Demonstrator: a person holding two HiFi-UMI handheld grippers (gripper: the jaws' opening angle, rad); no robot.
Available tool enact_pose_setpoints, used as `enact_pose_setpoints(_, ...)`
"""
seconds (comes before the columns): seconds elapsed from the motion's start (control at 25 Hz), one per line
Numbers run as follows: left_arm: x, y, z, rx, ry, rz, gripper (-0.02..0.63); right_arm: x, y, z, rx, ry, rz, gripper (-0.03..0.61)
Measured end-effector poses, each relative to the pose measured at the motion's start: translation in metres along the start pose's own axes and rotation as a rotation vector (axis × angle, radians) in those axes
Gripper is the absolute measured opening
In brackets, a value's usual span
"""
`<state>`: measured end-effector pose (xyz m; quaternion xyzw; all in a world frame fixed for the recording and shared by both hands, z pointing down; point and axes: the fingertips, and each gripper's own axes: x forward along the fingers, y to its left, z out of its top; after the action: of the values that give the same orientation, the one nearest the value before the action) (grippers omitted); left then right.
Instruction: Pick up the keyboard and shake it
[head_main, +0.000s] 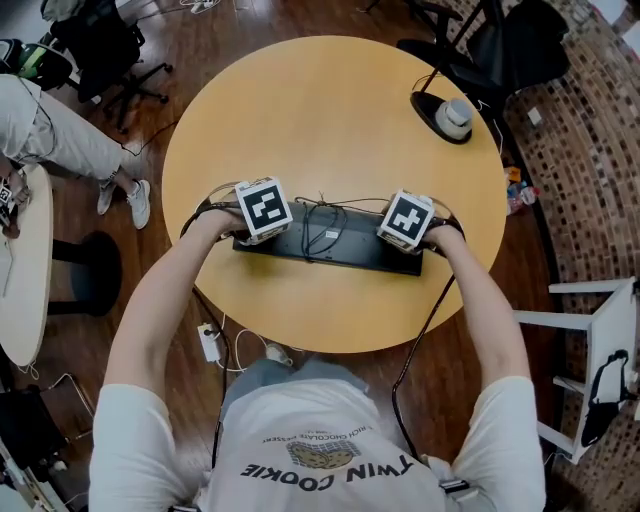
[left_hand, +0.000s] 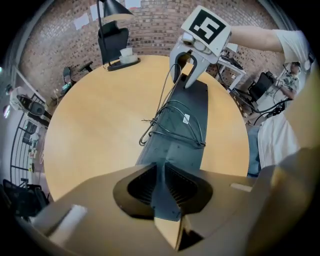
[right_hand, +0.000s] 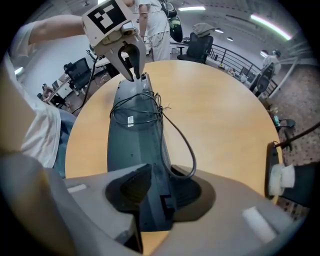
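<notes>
In the head view the keyboard (head_main: 330, 243) is underside up near the 6 o'clock edge of the table (head_main: 330, 110), with its cable (head_main: 322, 228) coiled on it. The left gripper view shows the left gripper (left_hand: 164, 187) clamped on its 9 o'clock end. The right gripper view shows the right gripper (right_hand: 150, 200) clamped on the 3 o'clock end, probably sound holds for a stiff, light, likely slick slab

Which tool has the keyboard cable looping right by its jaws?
The right tool; the cable curves in beside it, whereas the left tool clamps only bare keyboard.
</notes>
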<state>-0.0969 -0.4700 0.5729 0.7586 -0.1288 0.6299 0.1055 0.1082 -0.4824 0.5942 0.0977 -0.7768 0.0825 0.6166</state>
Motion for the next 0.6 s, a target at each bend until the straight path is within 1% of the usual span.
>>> enact_pose_setpoints(0.08,-0.013,0.001,0.001,-0.008,-0.06,0.066,0.058,-0.005,0.005,0.006,0.014,-0.048,-0.052,0.117)
enact_pose_setpoints(0.2,-0.033,-0.014,-0.005,-0.058,-0.128,0.115,0.02,-0.023,0.016,0.019,0.012,-0.114,-0.172,0.116)
enact_pose_setpoints(0.32,-0.057,-0.03,-0.015,-0.087,-0.196,0.194,0.008,-0.04,0.035,0.022,0.058,-0.155,-0.279,0.115)
enact_pose_setpoints(0.48,-0.085,-0.071,-0.034,-0.136,-0.297,0.249,0.008,-0.062,0.076,0.032,0.163,-0.229,-0.37,0.115)
enact_pose_setpoints(0.6,-0.096,-0.111,-0.054,-0.15,-0.343,0.289,0.008,-0.074,0.118,0.042,0.233,-0.285,-0.399,0.114)
